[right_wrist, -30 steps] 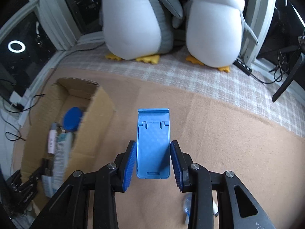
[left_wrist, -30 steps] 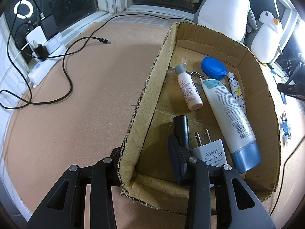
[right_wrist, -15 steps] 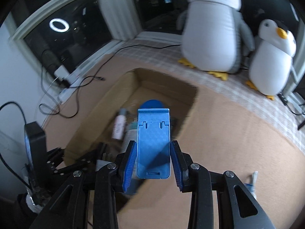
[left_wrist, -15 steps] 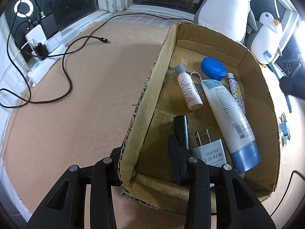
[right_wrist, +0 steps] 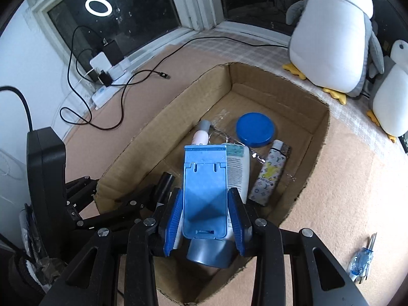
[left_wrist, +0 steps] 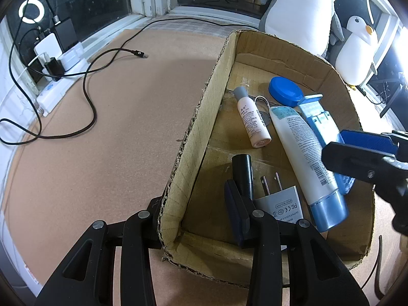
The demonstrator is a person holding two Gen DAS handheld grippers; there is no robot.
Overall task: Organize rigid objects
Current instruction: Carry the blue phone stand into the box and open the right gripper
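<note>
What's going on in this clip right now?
The right gripper holds a blue phone stand over the cardboard box, above the lotion tube. The left gripper straddles the box's near wall, steadying it. A small bottle, blue lid and charger lie inside.

We read "MADE IN CHINA", "CE", "FC" and "OUTPUT: 5 V" on the white plastic plug-in charger (left_wrist: 281, 204); other labels are illegible.
</note>
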